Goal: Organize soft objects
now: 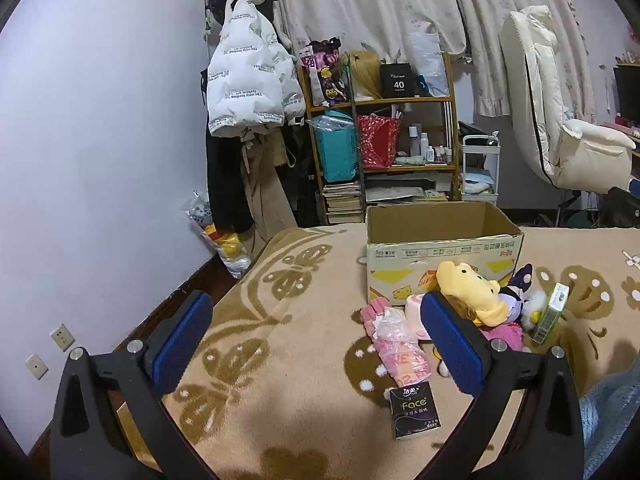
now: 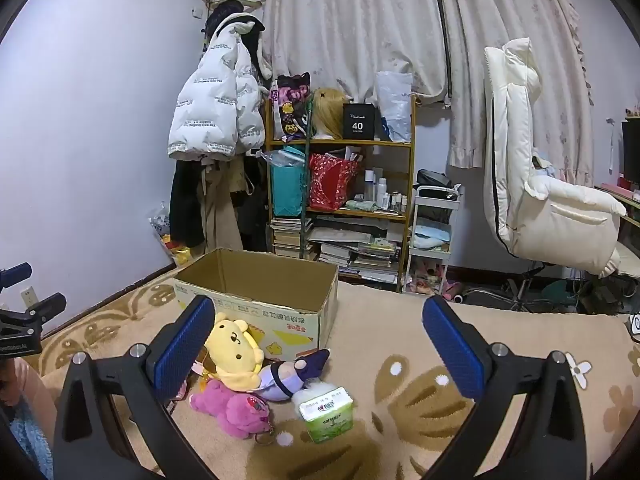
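Both grippers hang above a patterned blanket (image 1: 280, 320) on a bed with their fingers spread wide and nothing between them. The soft things lie in a loose pile just in front of an open cardboard box (image 2: 256, 292), which looks empty as far as its inside shows.

From the right gripper (image 2: 318, 344), the pile sits low and to the left, close to the left finger: a yellow plush dog (image 2: 234, 350) leans against the box front, a pink plush bear (image 2: 240, 412) lies just below it, and a purple doll (image 2: 288, 376) stretches out to the right, its long axis running roughly left to right. A green tissue pack (image 2: 328, 414) stands nearest the middle of the gap.

From the left gripper (image 1: 316, 338), the same pile lies to the right, partly hidden behind the right finger. Pink gloves (image 1: 394, 344) in a clear wrapper run lengthwise toward the camera, and a black tissue pack (image 1: 416, 410) lies nearest.

The right gripper seems better placed for the plush toys, the left for the gloves. Either one would need to swing inward and dip, then carry its catch a short way forward over the box rim.
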